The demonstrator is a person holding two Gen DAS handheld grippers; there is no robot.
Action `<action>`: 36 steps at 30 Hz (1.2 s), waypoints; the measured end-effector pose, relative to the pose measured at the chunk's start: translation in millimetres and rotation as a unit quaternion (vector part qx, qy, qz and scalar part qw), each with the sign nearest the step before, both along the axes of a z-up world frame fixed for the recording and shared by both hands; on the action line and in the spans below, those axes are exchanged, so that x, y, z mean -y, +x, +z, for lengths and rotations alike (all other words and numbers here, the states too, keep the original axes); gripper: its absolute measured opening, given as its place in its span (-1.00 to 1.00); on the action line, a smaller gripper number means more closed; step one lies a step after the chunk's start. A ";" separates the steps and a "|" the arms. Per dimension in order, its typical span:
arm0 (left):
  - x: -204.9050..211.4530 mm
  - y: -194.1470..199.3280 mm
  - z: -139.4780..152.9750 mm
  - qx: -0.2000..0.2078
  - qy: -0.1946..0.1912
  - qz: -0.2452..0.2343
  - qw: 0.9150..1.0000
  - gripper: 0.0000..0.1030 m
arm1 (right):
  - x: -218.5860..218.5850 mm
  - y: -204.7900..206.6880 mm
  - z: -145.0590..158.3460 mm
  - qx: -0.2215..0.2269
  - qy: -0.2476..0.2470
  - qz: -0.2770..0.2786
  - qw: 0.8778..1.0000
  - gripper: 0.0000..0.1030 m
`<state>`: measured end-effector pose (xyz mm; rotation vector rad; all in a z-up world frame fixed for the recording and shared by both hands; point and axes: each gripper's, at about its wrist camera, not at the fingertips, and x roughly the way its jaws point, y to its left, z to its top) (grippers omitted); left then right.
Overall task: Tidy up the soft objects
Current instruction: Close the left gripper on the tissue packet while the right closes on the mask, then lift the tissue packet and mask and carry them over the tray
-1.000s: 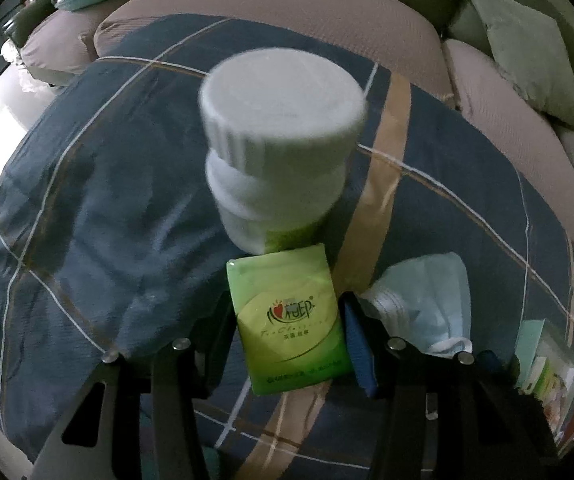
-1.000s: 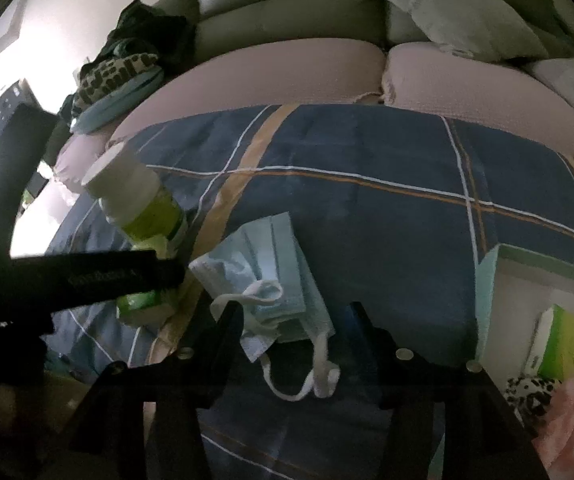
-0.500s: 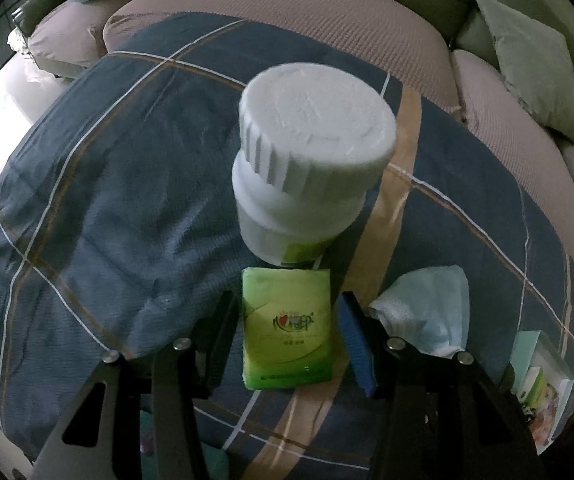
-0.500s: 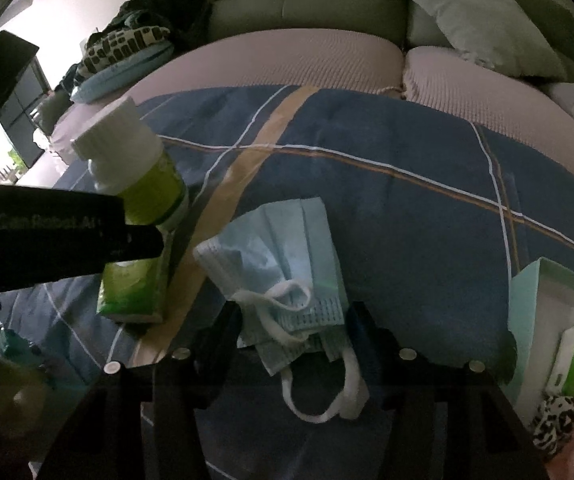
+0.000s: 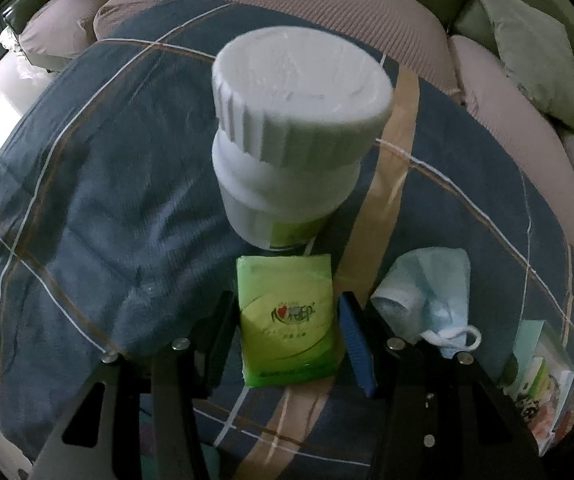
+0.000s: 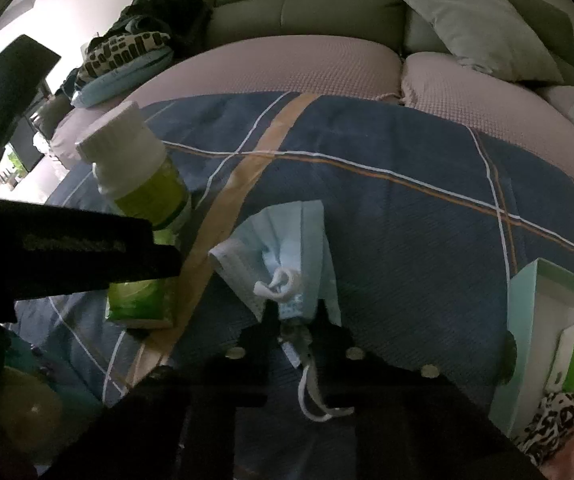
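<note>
A green tissue pack (image 5: 287, 316) lies flat on the blue plaid blanket (image 5: 87, 208), between the fingers of my open left gripper (image 5: 285, 320). The fingers stand apart from the pack on both sides. The pack also shows in the right wrist view (image 6: 141, 300). A light blue face mask (image 6: 287, 248) lies to its right; it also shows in the left wrist view (image 5: 427, 296). My right gripper (image 6: 294, 312) is shut on the mask's near edge, with an ear loop (image 6: 319, 400) hanging below.
A white bottle with a green label (image 5: 295, 132) stands just behind the tissue pack. A pale green box (image 6: 543, 320) with soft items inside sits at the right. Sofa cushions (image 6: 479, 28) and a pile of clothes (image 6: 127, 48) lie behind.
My right gripper moved forward and closed on the mask's near edge. My left gripper shifted slightly so the tissue pack sits squarely between its open fingers.
</note>
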<state>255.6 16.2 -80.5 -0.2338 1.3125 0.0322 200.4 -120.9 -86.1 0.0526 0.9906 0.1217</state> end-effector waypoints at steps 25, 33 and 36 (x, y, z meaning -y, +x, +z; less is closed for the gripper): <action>43.2 1.0 23.0 0.049 -0.008 -0.043 0.998 -0.05 | 20.8 -19.5 30.9 0.032 0.039 -0.023 0.998 -0.83; 48.2 -16.9 64.2 0.106 -0.026 -0.054 0.993 -0.05 | 47.0 -40.5 65.3 0.082 0.054 -0.056 0.994 -0.83; 53.2 -28.5 81.6 0.131 -0.030 -0.065 0.989 -0.05 | 55.8 -50.0 80.9 0.103 0.055 -0.069 0.991 -0.83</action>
